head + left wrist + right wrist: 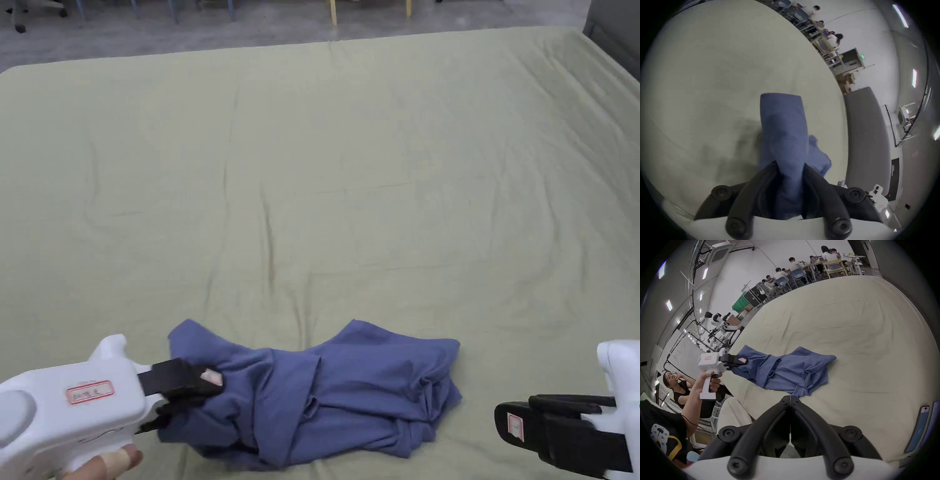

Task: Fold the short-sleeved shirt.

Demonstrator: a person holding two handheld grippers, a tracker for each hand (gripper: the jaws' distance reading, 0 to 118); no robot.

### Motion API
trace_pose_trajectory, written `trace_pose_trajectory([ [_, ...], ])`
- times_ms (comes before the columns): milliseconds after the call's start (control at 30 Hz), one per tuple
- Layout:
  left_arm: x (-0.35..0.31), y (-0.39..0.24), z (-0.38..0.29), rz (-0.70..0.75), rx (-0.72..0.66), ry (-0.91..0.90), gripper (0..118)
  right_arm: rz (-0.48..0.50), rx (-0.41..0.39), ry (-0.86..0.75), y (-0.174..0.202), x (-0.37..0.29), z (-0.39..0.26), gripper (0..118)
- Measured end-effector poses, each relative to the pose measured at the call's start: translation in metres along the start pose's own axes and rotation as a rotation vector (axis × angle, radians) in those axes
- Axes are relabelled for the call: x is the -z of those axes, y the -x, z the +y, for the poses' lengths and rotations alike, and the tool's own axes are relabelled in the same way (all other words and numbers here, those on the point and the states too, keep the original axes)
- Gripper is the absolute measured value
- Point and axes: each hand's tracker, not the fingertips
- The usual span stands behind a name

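Shirt crumpled, near edge of bed. Left gripper clamps its left end; right gripper closed, empty, apart. Spreading step; next, right takes opposite end.

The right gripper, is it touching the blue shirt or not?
Apart. The head view shows the right gripper to the right of the blue shirt, with a strip of bare green sheet between them. Its jaws are closed on nothing.

A wide bed under a creased pale green sheet; two phones lie side by side near its edge.
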Motion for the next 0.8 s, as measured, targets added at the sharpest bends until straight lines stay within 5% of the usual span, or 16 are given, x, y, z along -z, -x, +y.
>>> trace_pose_trajectory([
  [167,0.062,-0.077,-0.032,0.047,0.138,0.034,11,-0.011,0.015,-0.003,-0.009,-0.006,-0.002,2],
  [467,0.191,-0.112,-0.07,0.185,0.236,0.164,11,-0.035,0.045,-0.01,-0.021,-0.017,-0.008,2],
  [500,0.193,-0.111,-0.071,0.178,0.283,0.124,20,-0.035,0.047,-0.01,-0.023,-0.017,-0.009,2],
  [533,0.191,-0.11,-0.07,0.123,0.279,0.117,44,-0.035,0.05,-0.01,-0.024,-0.018,-0.01,2],
  [567,0.186,-0.108,-0.068,0.029,0.25,0.138,97,-0.033,0.054,-0.011,-0.028,-0.017,-0.011,2],
  [600,0.178,-0.11,-0.069,-0.067,0.216,0.167,114,-0.03,0.058,-0.01,-0.03,-0.016,-0.012,2],
  [633,0.169,-0.114,-0.068,-0.09,0.205,0.186,118,-0.027,0.061,-0.008,-0.032,-0.015,-0.012,2],
  [733,0.132,-0.116,-0.065,-0.168,0.244,0.137,106,-0.023,0.061,-0.008,-0.035,-0.014,-0.013,2],
  [767,0.118,-0.115,-0.063,-0.182,0.264,0.082,70,-0.02,0.061,-0.012,-0.036,-0.015,-0.013,2],
  [800,0.104,-0.115,-0.062,-0.163,0.272,0.009,19,-0.014,0.063,-0.018,-0.037,-0.015,-0.014,2],
])
